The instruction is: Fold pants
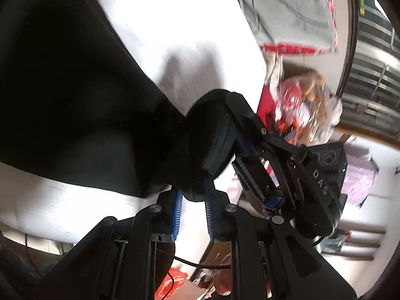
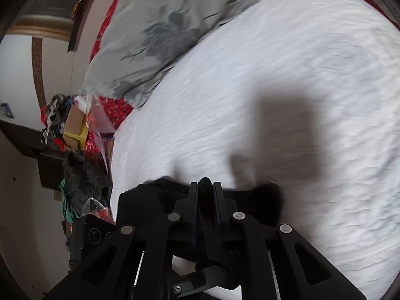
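Black pants (image 1: 75, 100) lie across the white bed sheet (image 1: 187, 25), and one end is bunched and lifted off it. In the left wrist view my left gripper (image 1: 193, 187) is shut on that bunched black cloth, its blue pads pressing from both sides. Just above and to the right, my right gripper (image 1: 226, 125) clamps the same bunch. The right wrist view shows my right gripper (image 2: 206, 187) shut on a fold of the pants (image 2: 150, 205), which spread dark under its fingers. The rest of the pants is hidden there.
A grey flowered quilt (image 2: 162, 32) with red trim lies at the far end of the bed sheet (image 2: 287, 87). Beside the bed stand a cardboard box (image 2: 75, 122) and heaps of clothes and bags (image 2: 85, 182). A person's hand (image 1: 222, 282) shows below the left gripper.
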Demonstrator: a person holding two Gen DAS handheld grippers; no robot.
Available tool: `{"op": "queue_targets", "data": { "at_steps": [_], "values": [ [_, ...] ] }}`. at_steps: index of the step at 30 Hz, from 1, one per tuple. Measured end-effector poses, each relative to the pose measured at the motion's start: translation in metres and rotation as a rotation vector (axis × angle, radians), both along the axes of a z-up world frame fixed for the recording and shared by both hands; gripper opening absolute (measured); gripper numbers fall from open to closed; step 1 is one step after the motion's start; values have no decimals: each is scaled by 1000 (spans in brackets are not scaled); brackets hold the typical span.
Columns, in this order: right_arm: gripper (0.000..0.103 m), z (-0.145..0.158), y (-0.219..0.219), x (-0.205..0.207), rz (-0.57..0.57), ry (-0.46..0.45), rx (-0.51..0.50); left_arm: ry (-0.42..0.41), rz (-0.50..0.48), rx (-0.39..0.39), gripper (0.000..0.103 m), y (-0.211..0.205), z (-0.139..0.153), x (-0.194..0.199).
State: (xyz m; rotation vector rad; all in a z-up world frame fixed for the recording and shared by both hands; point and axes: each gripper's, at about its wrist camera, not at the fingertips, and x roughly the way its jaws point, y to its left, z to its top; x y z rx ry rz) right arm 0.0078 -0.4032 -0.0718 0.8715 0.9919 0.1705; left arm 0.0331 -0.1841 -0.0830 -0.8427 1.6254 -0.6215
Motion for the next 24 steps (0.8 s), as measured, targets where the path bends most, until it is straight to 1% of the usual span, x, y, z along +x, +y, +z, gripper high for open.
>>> {"op": "queue_targets", "data": {
  "at_steps": [4,8,10,11,12,13,14,15,16,17,18,22,24],
  "values": [
    [10,4,43,22,44,-5,15,8,68,-2,14,39,-2,12],
    [10,11,77,42,84,6,-8,-12,76,11,14,53,-2,16],
    [12,16,76,41,63,19,-47,-11,64,-8,14,42,-3,14],
    [15,21,69,36,44,24,-75,-17,54,-7,14,39,-3,13],
    [15,24,59,29,20,27,-89,-23,38,-4,14,30,-3,10],
    [16,28,44,19,-7,26,-84,-16,23,-11,14,18,-3,7],
    [22,29,34,12,-20,29,-70,-5,10,-19,14,18,-5,6],
    [35,30,21,4,-47,34,-59,0,-6,-18,14,16,-7,4],
    [42,31,7,-8,-86,40,-65,2,-23,-14,14,13,-9,2],
    [63,30,-3,-14,-101,46,-70,1,-35,-11,14,7,-9,0],
    [70,27,-10,-19,-111,54,-70,0,-44,-7,14,4,-10,-2],
    [70,3,-26,-32,-140,94,-22,-11,-59,12,14,-5,-7,-3],
    [70,-8,-24,-33,-120,106,25,-11,-62,20,14,-2,-8,-4]
  ]
}}
